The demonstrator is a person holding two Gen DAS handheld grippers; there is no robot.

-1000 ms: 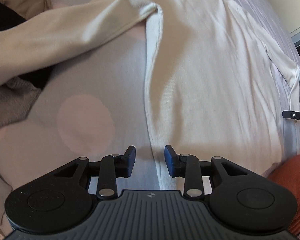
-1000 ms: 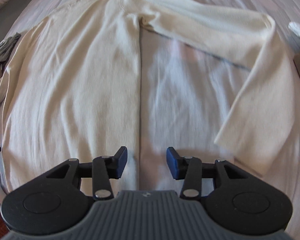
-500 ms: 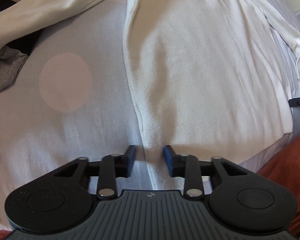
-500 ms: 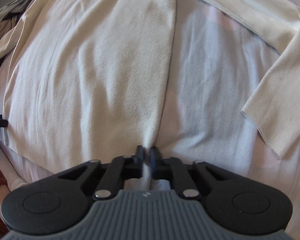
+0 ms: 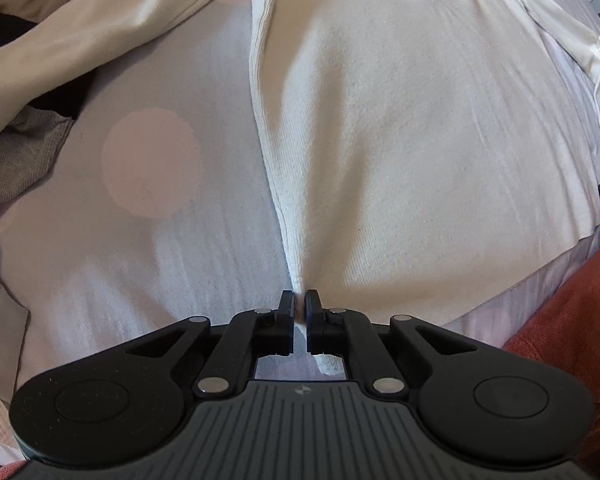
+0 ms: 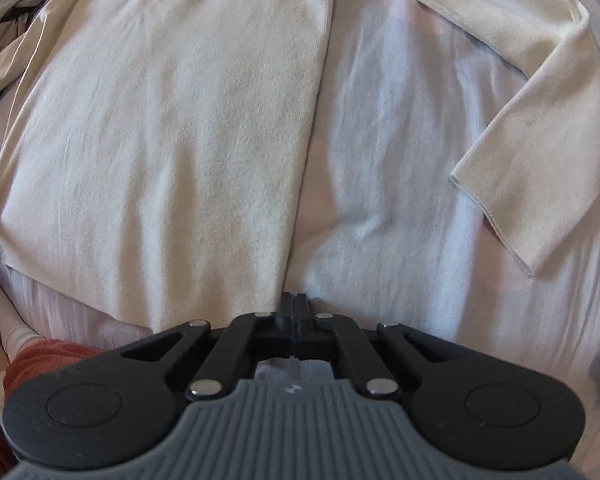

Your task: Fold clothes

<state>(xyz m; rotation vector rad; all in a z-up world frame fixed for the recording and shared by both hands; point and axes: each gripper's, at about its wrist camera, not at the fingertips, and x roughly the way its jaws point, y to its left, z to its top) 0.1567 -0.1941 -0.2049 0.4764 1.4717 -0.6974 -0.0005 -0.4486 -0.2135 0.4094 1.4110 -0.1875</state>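
Note:
A cream long-sleeved sweater (image 5: 400, 140) lies flat on the bed. My left gripper (image 5: 299, 300) is shut on its lower left hem corner, and the cloth rises in a thin ridge out of the jaws. In the right wrist view the sweater (image 6: 160, 140) spreads to the left. There my right gripper (image 6: 295, 300) is shut on the lower right hem corner, where the side edge runs into the jaws. One sleeve (image 5: 80, 40) stretches out to the left. The other sleeve (image 6: 540, 120) is bent downwards at the right.
The bed sheet (image 5: 160, 240) is pale lilac with pink dots. Other clothes, grey (image 5: 16, 156) and black (image 5: 0, 32), are heaped at the left. A person's rust-red clothing (image 5: 572, 320) is at the near edge of the bed. More grey garments (image 6: 16, 4) lie at the far left.
Both grippers came down to the sweater's hem corners. The right one shut on its corner half a second ago; the left one has just shut on its own.

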